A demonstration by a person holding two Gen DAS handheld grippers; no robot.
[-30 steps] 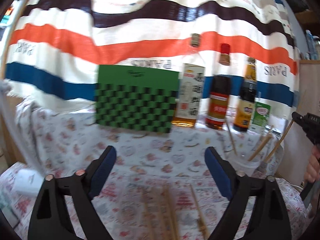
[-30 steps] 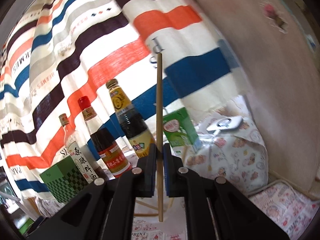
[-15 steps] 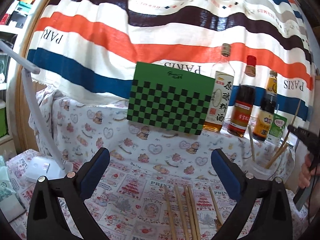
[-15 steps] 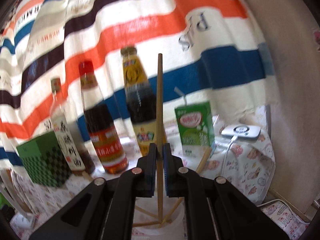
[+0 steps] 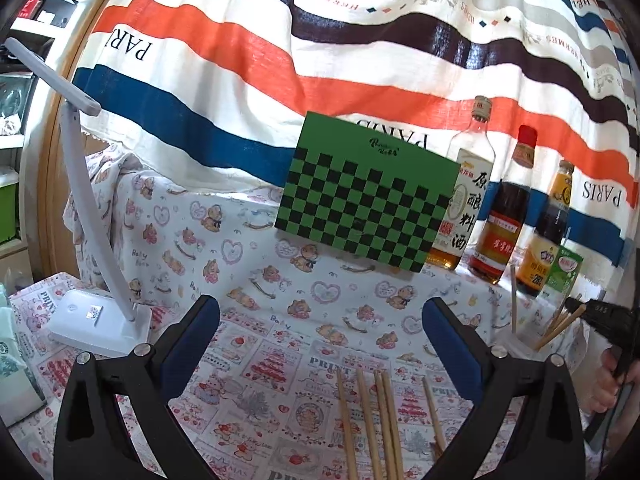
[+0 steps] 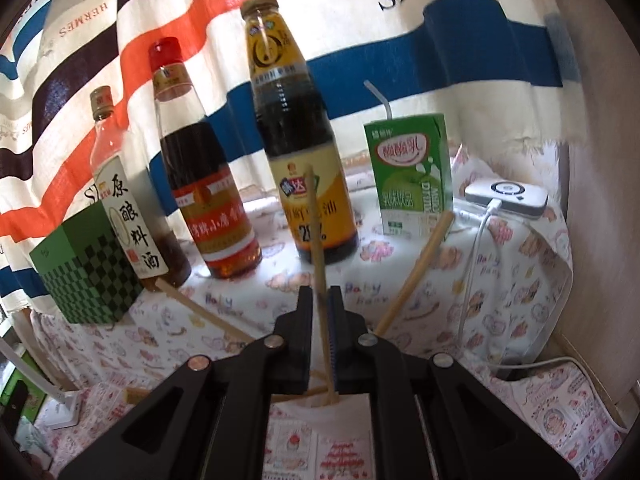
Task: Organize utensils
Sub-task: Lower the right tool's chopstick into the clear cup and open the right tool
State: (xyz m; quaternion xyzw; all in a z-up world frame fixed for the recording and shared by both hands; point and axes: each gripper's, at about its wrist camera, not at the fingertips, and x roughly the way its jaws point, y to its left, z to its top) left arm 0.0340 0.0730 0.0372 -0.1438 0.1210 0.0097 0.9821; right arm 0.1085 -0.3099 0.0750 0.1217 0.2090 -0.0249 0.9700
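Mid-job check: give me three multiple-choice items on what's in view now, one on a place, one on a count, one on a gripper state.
1. The loose chopsticks lie:
A. on the cloth before the left gripper
B. on the green box
C. under the lamp

2. Bottles in the row:
A. two
B. three
C. five

3. The right gripper is:
A. open, empty
B. shut on a bottle cap
C. shut on a chopstick

Answers: 1 A, they rest flat between its open fingers. 2 B, three stand beside the carton. 3 C, its pads pinch the upright stick.

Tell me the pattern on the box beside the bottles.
A green and black checkerboard on the box, seen best in the left wrist view.
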